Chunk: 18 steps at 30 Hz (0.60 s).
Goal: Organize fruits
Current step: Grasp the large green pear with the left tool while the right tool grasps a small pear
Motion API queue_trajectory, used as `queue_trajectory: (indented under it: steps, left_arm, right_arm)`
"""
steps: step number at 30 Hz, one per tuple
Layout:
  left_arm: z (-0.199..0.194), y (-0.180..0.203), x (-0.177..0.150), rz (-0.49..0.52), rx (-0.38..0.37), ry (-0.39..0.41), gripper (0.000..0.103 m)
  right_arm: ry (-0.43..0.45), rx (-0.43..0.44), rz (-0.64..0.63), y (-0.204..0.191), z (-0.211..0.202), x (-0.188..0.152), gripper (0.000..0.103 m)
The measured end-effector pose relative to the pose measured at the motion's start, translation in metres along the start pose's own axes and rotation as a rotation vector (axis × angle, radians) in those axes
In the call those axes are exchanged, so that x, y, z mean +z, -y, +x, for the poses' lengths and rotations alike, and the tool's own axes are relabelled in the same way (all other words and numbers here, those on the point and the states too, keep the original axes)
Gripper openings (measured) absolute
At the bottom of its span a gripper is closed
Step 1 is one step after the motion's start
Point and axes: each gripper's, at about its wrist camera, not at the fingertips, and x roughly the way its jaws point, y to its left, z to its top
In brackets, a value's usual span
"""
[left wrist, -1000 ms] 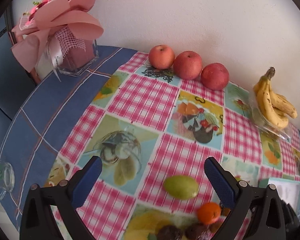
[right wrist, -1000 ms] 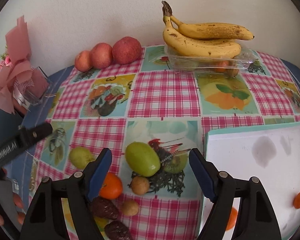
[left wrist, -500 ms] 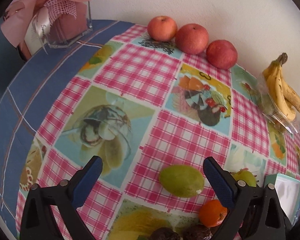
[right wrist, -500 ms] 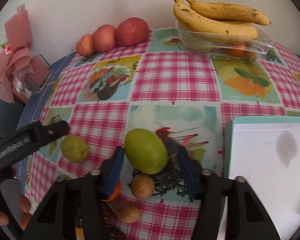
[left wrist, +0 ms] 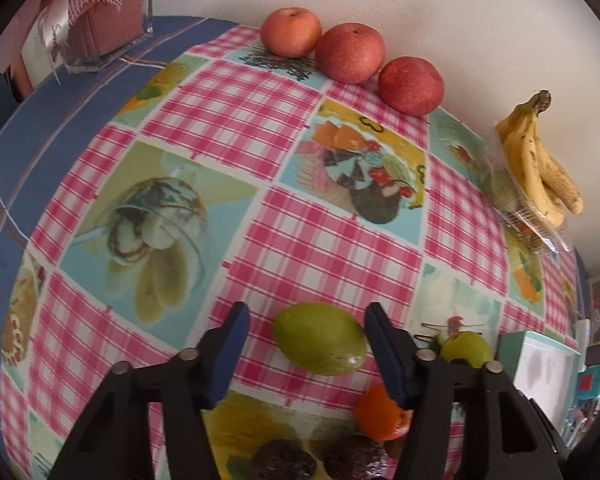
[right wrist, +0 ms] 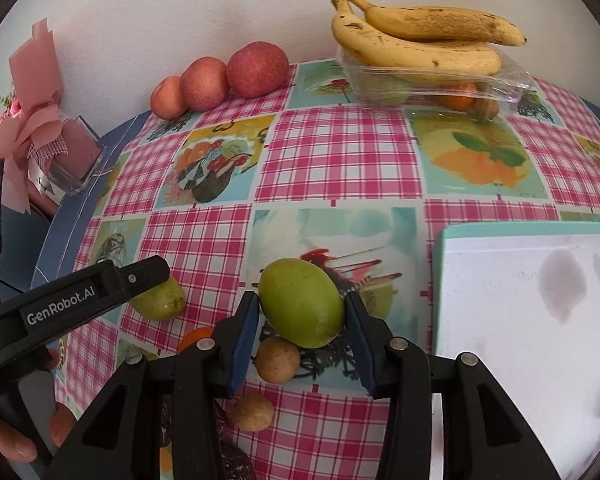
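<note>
A white wall is backing the table [right wrist: 340,168], which is wearing a pink checked cloth with fruit pictures. The right claw [right wrist: 302,334] is closing on a green mango [right wrist: 302,303]; both blue pads are touching its sides, the fruit sitting between the fingertips, just above two small brown fruits [right wrist: 278,359]. The left claw [left wrist: 306,350] is standing partly open around a second green mango [left wrist: 320,338], whose right end is lying against the right pad while a gap is showing at the left pad. An orange [left wrist: 382,416] is lying just behind it. Three apples [right wrist: 220,80] are sitting along the wall, and bananas [right wrist: 420,46] are resting on a clear box [right wrist: 500,86]. A white tray [right wrist: 540,320] is lying at the right.
</note>
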Motion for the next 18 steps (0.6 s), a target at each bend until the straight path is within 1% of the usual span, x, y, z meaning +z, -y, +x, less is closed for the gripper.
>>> queue_trajectory:
  steps: [1, 2, 6, 9, 11, 12, 13, 14, 16, 17, 18]
  left_arm:
    - [0.001, 0.001, 0.001, -0.002, -0.013, -0.003, 0.05]
    - [0.001, 0.002, 0.001, -0.004, -0.022, -0.005, 0.049]
    - [-0.001, 0.003, 0.002, -0.001, -0.018, -0.009, 0.049]
    - [-0.006, -0.007, 0.001, -0.036, -0.028, -0.006, 0.047]
    - [-0.012, -0.01, 0.002, -0.038, -0.028, 0.006, 0.041]
    - [-0.017, -0.012, 0.003, -0.041, -0.033, 0.017, 0.036]
    - [-0.021, -0.013, 0.003, -0.044, -0.041, 0.024, 0.029]
    - [-0.026, -0.014, 0.004, -0.046, -0.048, 0.033, 0.027]
    - [-0.032, -0.014, 0.004, -0.033, -0.042, 0.051, 0.026]
    - [-0.033, -0.015, 0.004, -0.03, -0.039, 0.056, 0.026]
    - [-0.033, -0.016, 0.004, -0.035, -0.045, 0.053, 0.026]
  right_arm:
    - [0.002, -0.002, 0.005, 0.001, -0.002, 0.0, 0.045]
    - [0.004, -0.003, 0.008, 0.002, -0.005, 0.0, 0.045]
    - [0.025, -0.003, 0.019, 0.006, -0.016, 0.0, 0.045]
    - [0.037, -0.001, 0.028, 0.009, -0.026, 0.0, 0.045]
    - [0.046, -0.005, 0.035, 0.01, -0.033, 0.0, 0.044]
    - [0.051, -0.004, 0.038, 0.011, -0.037, 0.0, 0.043]
    - [0.056, -0.001, 0.044, 0.012, -0.042, 0.0, 0.043]
    - [0.063, 0.002, 0.049, 0.012, -0.047, -0.001, 0.042]
    - [0.072, 0.004, 0.052, 0.013, -0.054, -0.002, 0.039]
    - [0.077, 0.005, 0.051, 0.014, -0.057, -0.003, 0.034]
    - [0.083, 0.009, 0.052, 0.015, -0.06, -0.004, 0.031]
